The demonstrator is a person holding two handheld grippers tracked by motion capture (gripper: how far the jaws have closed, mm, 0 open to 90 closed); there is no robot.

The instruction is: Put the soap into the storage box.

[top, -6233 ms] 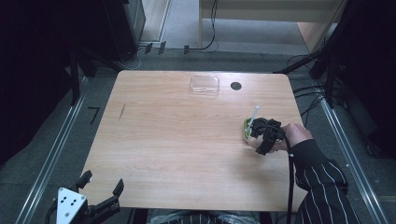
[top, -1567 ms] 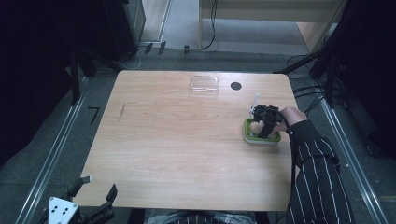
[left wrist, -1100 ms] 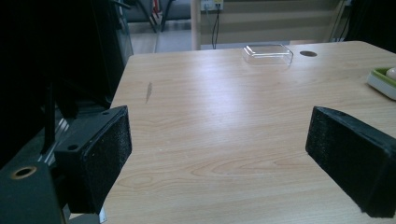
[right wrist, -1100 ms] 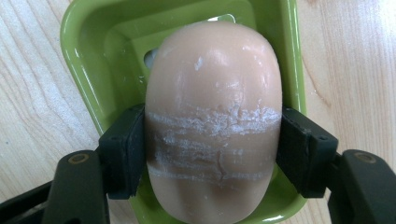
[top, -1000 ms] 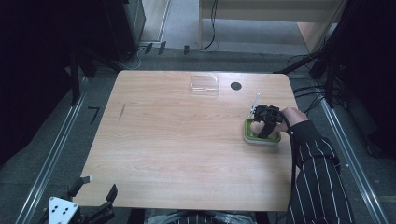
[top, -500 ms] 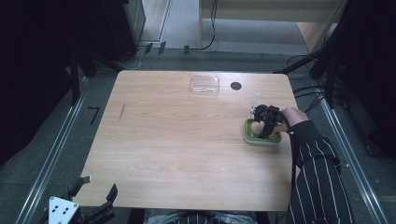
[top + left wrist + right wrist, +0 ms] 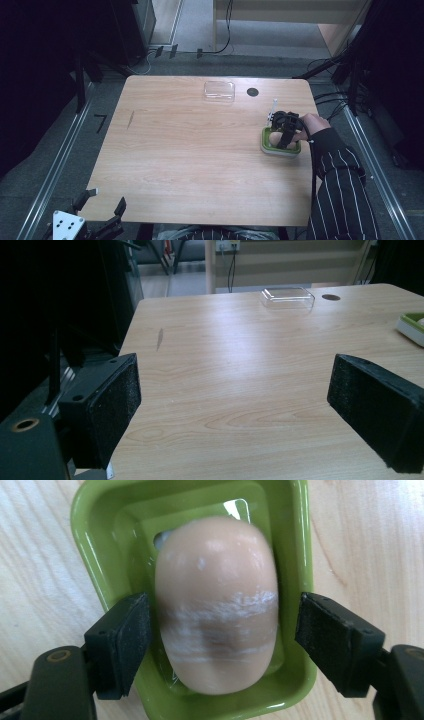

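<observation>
Over the green dish [image 7: 295, 545], right tool [image 7: 222, 625] has just opened off the soap [image 7: 217, 600].

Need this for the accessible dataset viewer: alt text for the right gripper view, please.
A pale peach bar of soap lies in a green soap dish on a light wooden table. The right gripper points down over it; its black jaws have just been opening and now stand apart on either side of the bar, the right jaw clearly off it.
</observation>
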